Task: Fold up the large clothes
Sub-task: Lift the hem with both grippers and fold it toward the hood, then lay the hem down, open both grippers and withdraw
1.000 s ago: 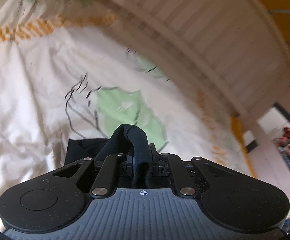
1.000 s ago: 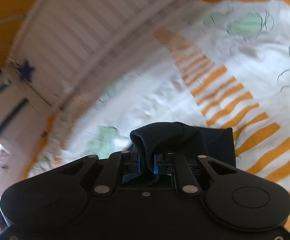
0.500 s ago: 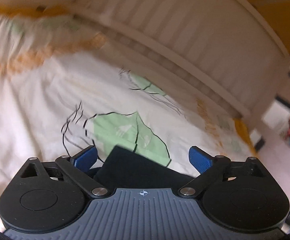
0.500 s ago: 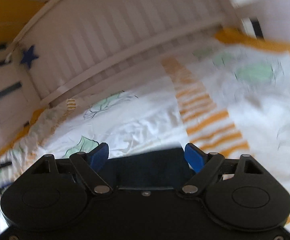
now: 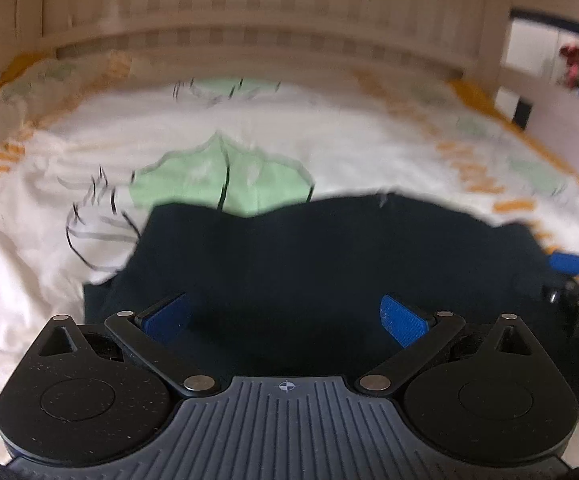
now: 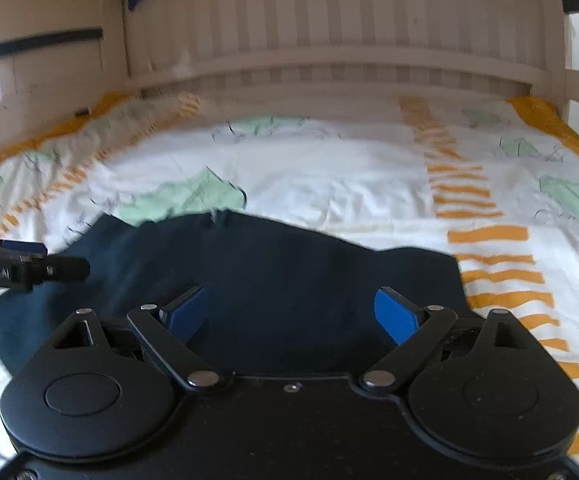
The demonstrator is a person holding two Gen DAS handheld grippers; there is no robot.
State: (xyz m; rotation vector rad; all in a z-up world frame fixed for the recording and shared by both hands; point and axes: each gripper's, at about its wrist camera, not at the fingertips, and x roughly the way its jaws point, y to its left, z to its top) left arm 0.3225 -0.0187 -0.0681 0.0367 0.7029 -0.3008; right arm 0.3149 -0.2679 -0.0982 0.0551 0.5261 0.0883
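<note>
Dark garment (image 5: pixel 313 264) lay flat on the bed (image 6: pixel 329 168), well short of the headboard (image 6: pixel 329 40). Left hand-held gripper (image 5: pixel 285 318) stood wide apart, empty; right hand-held gripper (image 6: pixel 289 312) was opening, gripping nothing. Cloth looked soft, light, floppy; best pinched at the corners nearest the headboard.

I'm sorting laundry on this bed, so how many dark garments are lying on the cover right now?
1: a dark navy garment lies on the patterned bed cover, directly ahead of both grippers. Its near part is hidden behind them, so I can't rule out more underneath.
</note>
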